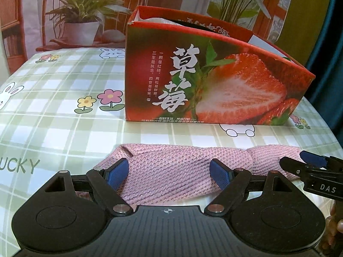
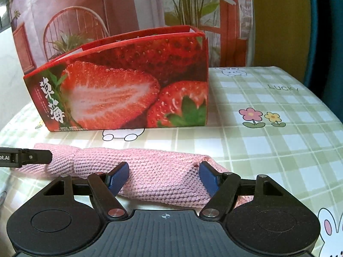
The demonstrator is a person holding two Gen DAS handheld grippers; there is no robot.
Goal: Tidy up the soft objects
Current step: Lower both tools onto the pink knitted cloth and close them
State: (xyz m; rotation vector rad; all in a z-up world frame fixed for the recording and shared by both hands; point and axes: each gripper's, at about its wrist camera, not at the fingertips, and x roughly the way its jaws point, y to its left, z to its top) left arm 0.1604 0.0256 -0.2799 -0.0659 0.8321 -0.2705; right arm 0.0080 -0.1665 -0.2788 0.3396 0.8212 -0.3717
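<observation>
A pink knitted cloth (image 1: 171,171) lies folded in a long strip on the table, just in front of a red strawberry-print box (image 1: 214,81). My left gripper (image 1: 169,173) is low over the cloth's left half, open, its blue pads straddling the knit. My right gripper (image 2: 164,176) is open too, its pads on either side of the cloth (image 2: 158,171) near its right end. One of the right gripper's fingers (image 1: 293,167) shows at the right edge of the left wrist view. The box (image 2: 128,90) has an open top with something white and dark inside.
The table (image 1: 64,128) wears a green checked cover with rabbits and flowers. Behind it hangs a printed backdrop of potted plants (image 1: 81,21) and a chair. A dark teal curtain (image 1: 330,64) and the table's edge are to the right. Part of a hand (image 1: 336,224) shows at lower right.
</observation>
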